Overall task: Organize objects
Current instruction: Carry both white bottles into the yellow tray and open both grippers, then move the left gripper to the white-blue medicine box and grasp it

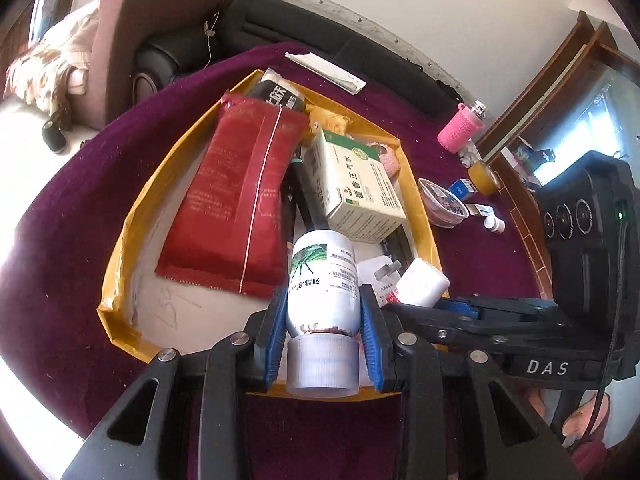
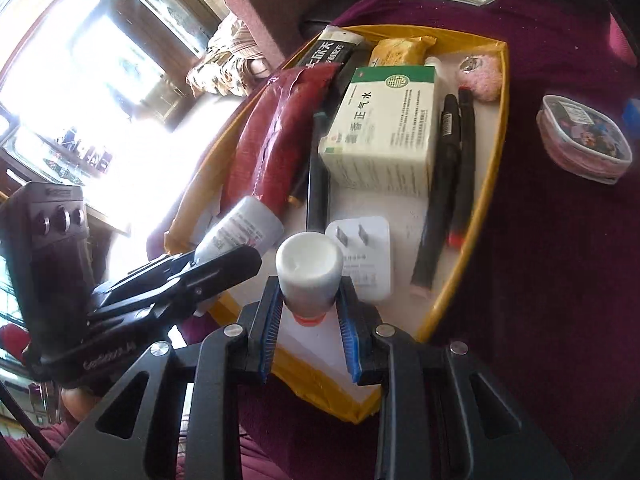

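Observation:
A shallow yellow-rimmed tray (image 1: 132, 216) lies on a purple cloth. It holds a red pouch (image 1: 240, 192), a green-and-white medicine box (image 1: 360, 188), black pens (image 2: 444, 184) and a white plug adapter (image 2: 364, 256). My left gripper (image 1: 323, 312) is shut on a white bottle with a green leaf label (image 1: 322, 276), cap toward the camera, over the tray's near edge. My right gripper (image 2: 310, 292) is shut on a small white bottle (image 2: 310, 264) with a red neck, just beside the left one. That bottle also shows in the left wrist view (image 1: 422, 282).
On the cloth right of the tray are a clear lidded container (image 1: 442, 202), a tape roll (image 1: 484, 176), a pink-sleeved bottle (image 1: 460, 126), small boxes and a tiny white bottle (image 1: 494, 224). Folded paper (image 1: 326, 70) lies behind the tray. A dark sofa stands beyond.

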`<state>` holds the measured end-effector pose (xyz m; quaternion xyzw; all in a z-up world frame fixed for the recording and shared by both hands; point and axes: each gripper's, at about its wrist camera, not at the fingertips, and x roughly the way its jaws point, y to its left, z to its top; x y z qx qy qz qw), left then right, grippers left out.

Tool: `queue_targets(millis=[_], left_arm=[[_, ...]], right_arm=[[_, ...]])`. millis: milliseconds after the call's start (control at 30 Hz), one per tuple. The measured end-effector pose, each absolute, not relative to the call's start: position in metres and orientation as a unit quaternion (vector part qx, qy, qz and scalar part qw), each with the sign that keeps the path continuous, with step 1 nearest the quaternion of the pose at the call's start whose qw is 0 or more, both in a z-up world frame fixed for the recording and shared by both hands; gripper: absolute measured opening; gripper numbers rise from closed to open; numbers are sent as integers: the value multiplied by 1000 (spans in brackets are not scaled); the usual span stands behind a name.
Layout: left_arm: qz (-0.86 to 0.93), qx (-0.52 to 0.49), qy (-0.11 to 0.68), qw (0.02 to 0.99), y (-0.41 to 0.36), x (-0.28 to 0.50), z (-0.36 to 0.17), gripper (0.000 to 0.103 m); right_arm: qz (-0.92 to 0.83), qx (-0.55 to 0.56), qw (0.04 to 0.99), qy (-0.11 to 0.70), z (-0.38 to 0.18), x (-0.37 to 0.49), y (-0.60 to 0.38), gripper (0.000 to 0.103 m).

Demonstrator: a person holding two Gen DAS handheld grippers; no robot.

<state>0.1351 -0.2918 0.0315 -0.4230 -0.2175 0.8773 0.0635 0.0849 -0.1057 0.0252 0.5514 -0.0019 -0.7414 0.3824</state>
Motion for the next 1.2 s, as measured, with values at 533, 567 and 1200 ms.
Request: queue_targets(millis=[533,567,1200], left_arm=[[882,-413,-219,56,-296,144,40,63],[883,-414,-214,50,-295,145,41,63],[919,-388,-10,-68,-223,148,79,63]], right_arm=[[-803,497,328,-19,49,74,-91,52],[-811,488,321,-25,53,75,-84,55],[-859,450,242,-29,51,83,-25,58]])
